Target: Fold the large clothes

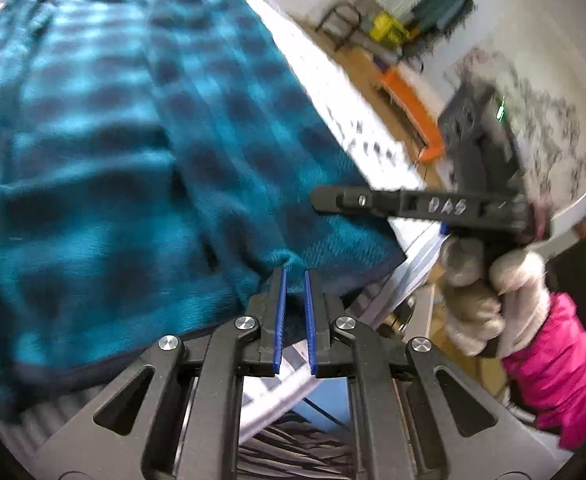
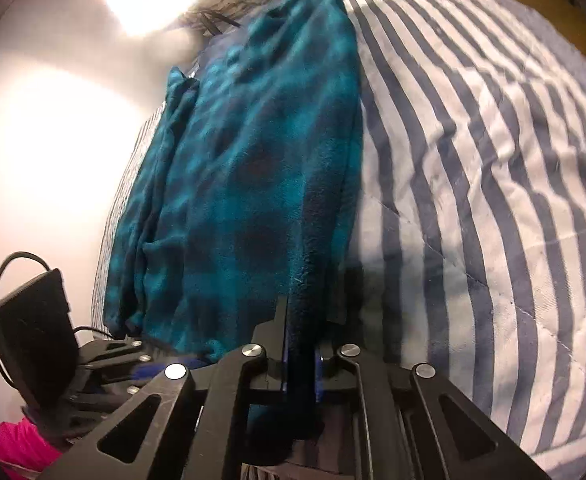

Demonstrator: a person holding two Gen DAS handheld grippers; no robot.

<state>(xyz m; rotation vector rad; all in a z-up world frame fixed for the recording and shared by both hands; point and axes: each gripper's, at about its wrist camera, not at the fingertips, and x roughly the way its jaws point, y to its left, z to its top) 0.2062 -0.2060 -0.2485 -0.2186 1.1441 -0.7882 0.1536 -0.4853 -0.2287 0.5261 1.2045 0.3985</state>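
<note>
Bed with striped quilt [image 2: 493, 184], wall lamp glare upper left. Teal plaid garment [image 2: 245, 168] lying lengthwise across frame centre, seemingly already folded into a long strip; cross fold left. Left gripper [image 1: 294, 280] and right gripper [image 2: 301, 344] angled down at lower centre, jaws narrow, each pinching the near hem.

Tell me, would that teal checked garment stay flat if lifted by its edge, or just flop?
Probably flop: the teal checked garment already lies in soft folds on the striped bedding. Its fuzzy, thick-looking cloth suggests some weight, so it would likely sag. That nap probably keeps it from slipping between the right gripper's pads.
</note>
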